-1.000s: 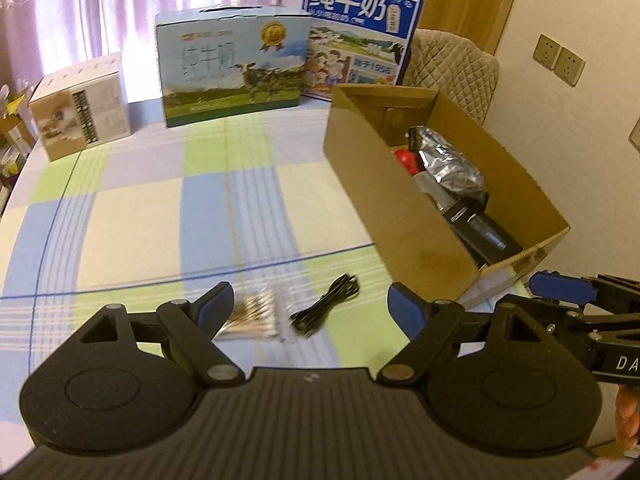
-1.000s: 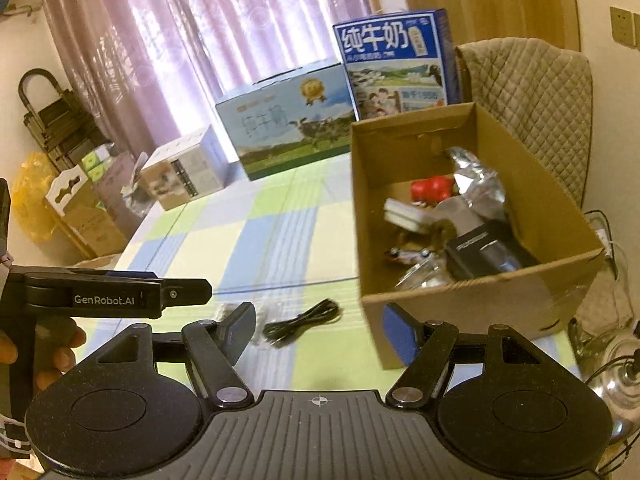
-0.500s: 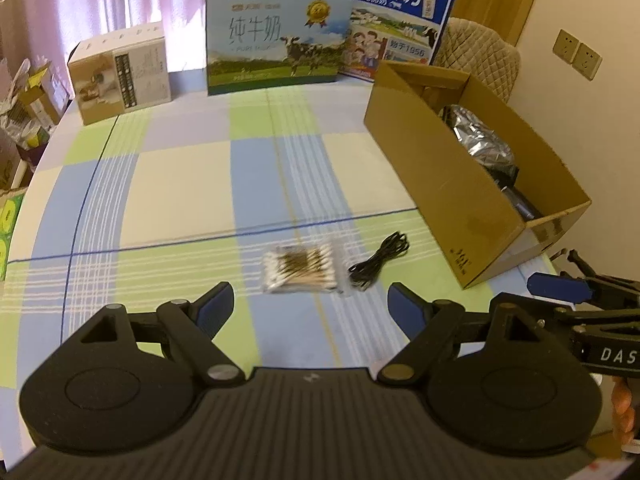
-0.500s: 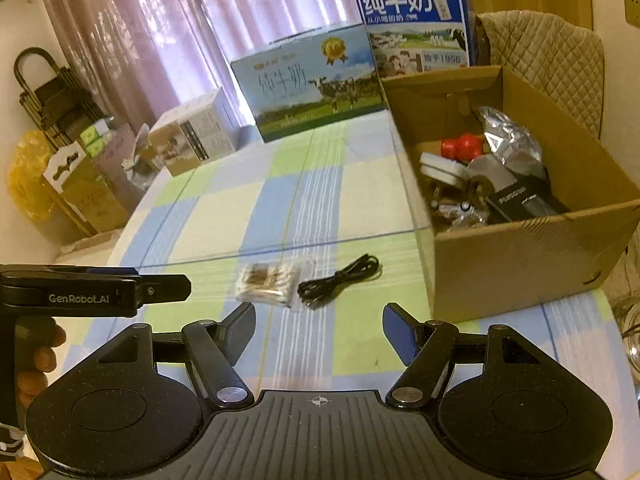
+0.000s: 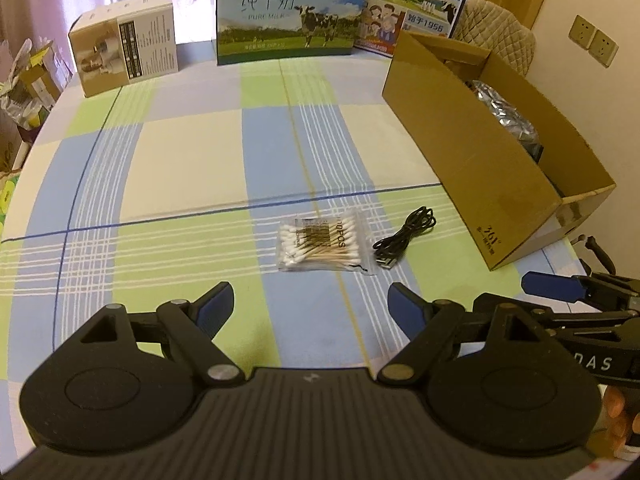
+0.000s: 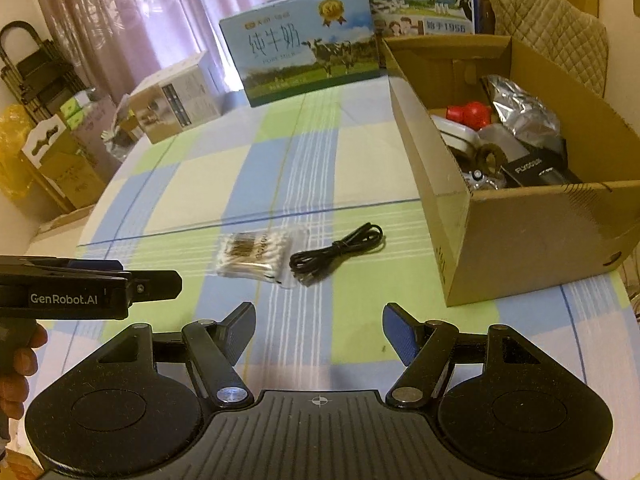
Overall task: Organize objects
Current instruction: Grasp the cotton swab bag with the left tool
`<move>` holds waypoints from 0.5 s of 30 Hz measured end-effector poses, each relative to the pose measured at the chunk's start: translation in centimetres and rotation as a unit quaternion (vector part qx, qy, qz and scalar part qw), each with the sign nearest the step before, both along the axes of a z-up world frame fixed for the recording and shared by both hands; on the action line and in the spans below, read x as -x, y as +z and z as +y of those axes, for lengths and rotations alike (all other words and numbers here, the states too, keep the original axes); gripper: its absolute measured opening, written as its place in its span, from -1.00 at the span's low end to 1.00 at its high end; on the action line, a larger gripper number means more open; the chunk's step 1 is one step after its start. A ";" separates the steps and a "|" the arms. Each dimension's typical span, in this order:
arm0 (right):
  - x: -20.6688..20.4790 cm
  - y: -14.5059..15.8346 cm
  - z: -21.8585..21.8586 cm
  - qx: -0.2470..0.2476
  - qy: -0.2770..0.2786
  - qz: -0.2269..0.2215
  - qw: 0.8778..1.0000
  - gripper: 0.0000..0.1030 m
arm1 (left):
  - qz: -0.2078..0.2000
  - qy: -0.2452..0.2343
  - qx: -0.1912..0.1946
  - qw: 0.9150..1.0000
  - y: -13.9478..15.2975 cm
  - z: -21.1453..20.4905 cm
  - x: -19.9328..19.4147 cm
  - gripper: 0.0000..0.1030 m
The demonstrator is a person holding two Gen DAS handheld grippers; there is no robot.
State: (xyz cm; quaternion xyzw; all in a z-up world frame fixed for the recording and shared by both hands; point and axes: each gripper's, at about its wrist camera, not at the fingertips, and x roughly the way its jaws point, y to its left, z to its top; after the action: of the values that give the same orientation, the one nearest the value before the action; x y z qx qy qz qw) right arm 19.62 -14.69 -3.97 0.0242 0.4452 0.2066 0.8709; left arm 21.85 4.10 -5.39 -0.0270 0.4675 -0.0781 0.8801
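A clear bag of cotton swabs (image 5: 320, 242) (image 6: 256, 255) lies flat on the checked tablecloth. Just right of it is a coiled black cable (image 5: 404, 236) (image 6: 337, 252). An open cardboard box (image 5: 472, 168) (image 6: 520, 236) stands at the right, holding a foil bag (image 6: 524, 116), a red item (image 6: 468, 113) and a black package (image 6: 536, 170). My left gripper (image 5: 310, 306) hangs open, a short way in front of the swabs. My right gripper (image 6: 319, 330) is open too, near the cable, empty.
Two milk cartons (image 5: 288, 12) (image 5: 416, 4) and a small white box (image 5: 124, 56) stand along the table's far edge. A quilted chair back (image 6: 552, 36) rises behind the cardboard box. Cluttered boxes and a yellow bag (image 6: 16, 148) sit off the table's left.
Both grippers have drawn back and up from the cardboard box, so the swabs and cable now lie farther ahead. Both jaws stayed open and empty.
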 end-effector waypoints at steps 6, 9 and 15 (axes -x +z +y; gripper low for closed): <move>-1.4 -1.4 0.2 0.008 -0.013 0.009 1.000 0.31 | 0.015 0.000 -0.004 1.000 -1.6 -0.4 -1.4 0.58; -2.2 -2.1 0.3 0.014 -0.016 0.012 1.000 0.31 | 0.021 -0.002 -0.008 1.000 -2.4 -0.7 -2.4 0.59; -3.5 -3.1 0.2 0.016 -0.031 0.026 0.999 0.31 | 0.028 -0.002 -0.018 0.999 -3.9 -1.3 -4.8 0.64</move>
State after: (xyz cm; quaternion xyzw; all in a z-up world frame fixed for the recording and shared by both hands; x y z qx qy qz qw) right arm 23.09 -14.53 -7.04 0.0293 0.4702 0.1715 0.8653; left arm 26.68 2.81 -9.30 -0.0122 0.4936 -0.0707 0.8667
